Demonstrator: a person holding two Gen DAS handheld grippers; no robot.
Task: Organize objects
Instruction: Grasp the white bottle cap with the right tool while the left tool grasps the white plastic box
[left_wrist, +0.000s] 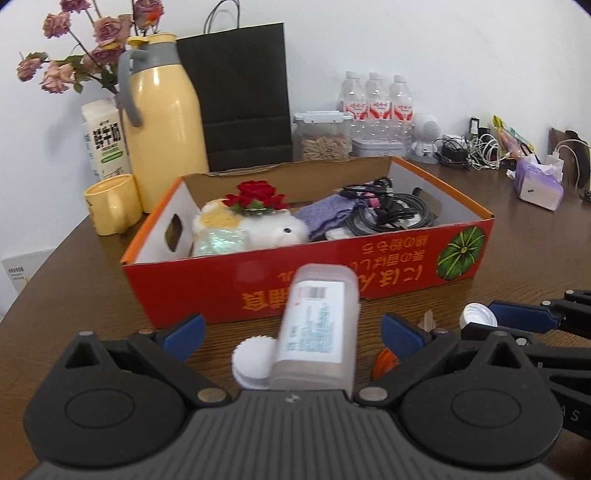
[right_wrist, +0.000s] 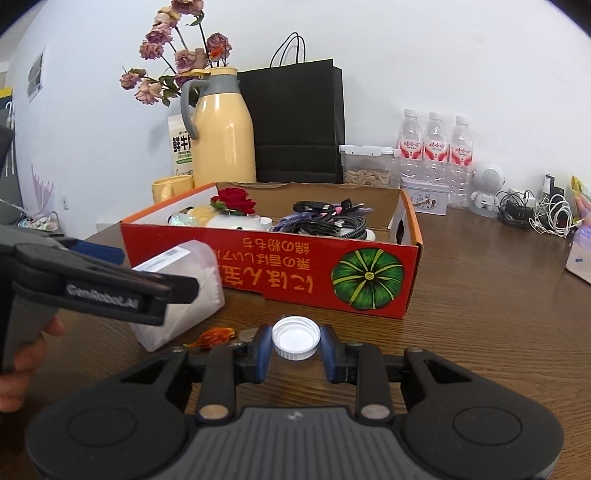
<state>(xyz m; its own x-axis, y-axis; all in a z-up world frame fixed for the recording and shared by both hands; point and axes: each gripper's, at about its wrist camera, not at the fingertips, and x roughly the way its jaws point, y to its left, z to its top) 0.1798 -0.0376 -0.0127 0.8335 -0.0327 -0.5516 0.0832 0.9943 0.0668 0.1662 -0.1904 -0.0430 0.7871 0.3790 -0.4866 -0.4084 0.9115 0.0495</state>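
Note:
A clear plastic case of white cotton pads (left_wrist: 317, 328) lies on the brown table between the wide-open fingers of my left gripper (left_wrist: 291, 332), untouched by either blue pad; it also shows in the right wrist view (right_wrist: 177, 291). My right gripper (right_wrist: 295, 341) is shut on a white bottle cap (right_wrist: 295, 338), seen too in the left wrist view (left_wrist: 476, 315). The red cardboard box (left_wrist: 332, 280) stands just beyond, holding a white plush toy with red roses (left_wrist: 258, 221), a purple cloth (left_wrist: 328, 214) and black cables (left_wrist: 388, 214).
A small orange piece (right_wrist: 214, 336) lies on the table between the grippers. Behind the box stand a yellow jug (left_wrist: 166, 122), yellow mug (left_wrist: 110, 203), milk carton (left_wrist: 105, 140), black paper bag (left_wrist: 240, 99), seed jar (left_wrist: 323, 136), three water bottles (left_wrist: 375, 99) and tangled chargers (left_wrist: 476, 147).

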